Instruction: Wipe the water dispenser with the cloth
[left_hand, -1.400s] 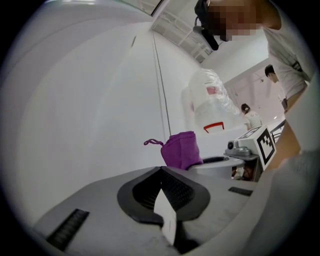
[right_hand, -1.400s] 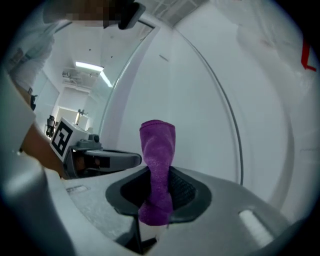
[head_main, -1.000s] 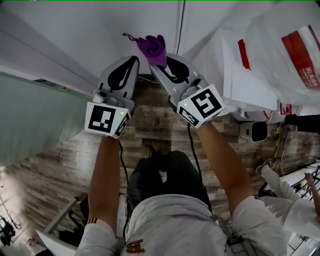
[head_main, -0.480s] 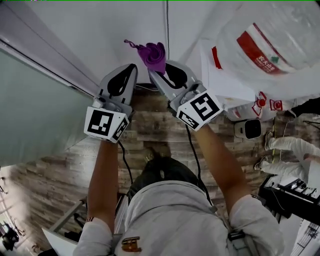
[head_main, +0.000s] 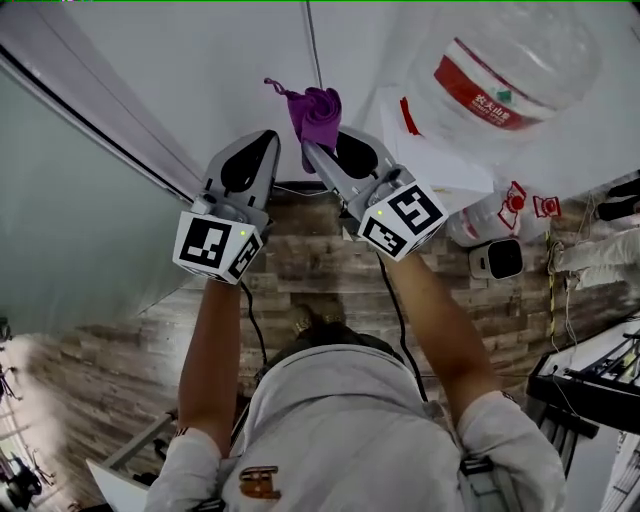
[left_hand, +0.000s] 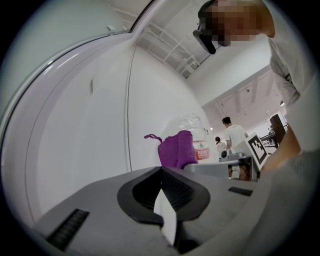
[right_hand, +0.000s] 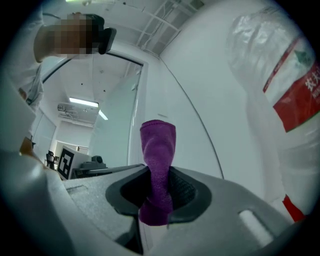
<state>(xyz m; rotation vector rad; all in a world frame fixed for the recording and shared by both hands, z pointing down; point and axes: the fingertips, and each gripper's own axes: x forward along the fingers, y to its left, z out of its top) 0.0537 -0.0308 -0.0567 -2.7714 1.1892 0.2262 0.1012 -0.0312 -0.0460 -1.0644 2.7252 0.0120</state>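
My right gripper is shut on a purple cloth, which sticks up out of its jaws against the white wall. In the right gripper view the cloth stands upright between the shut jaws of that gripper. The water dispenser stands to the right, with its clear bottle bearing a red label and a red tap. The cloth is apart from it. My left gripper is beside the right one, shut and holding nothing. From the left gripper I see the cloth and the bottle behind it.
A white wall panel fills the front, with a glass partition at the left. A small white device sits on the wooden floor by the dispenser. Black equipment is at the lower right. People stand far off.
Both grippers and the cloth have shifted a little right toward the dispenser. The bottle has come further into the head view. Both jaws stay as they were.
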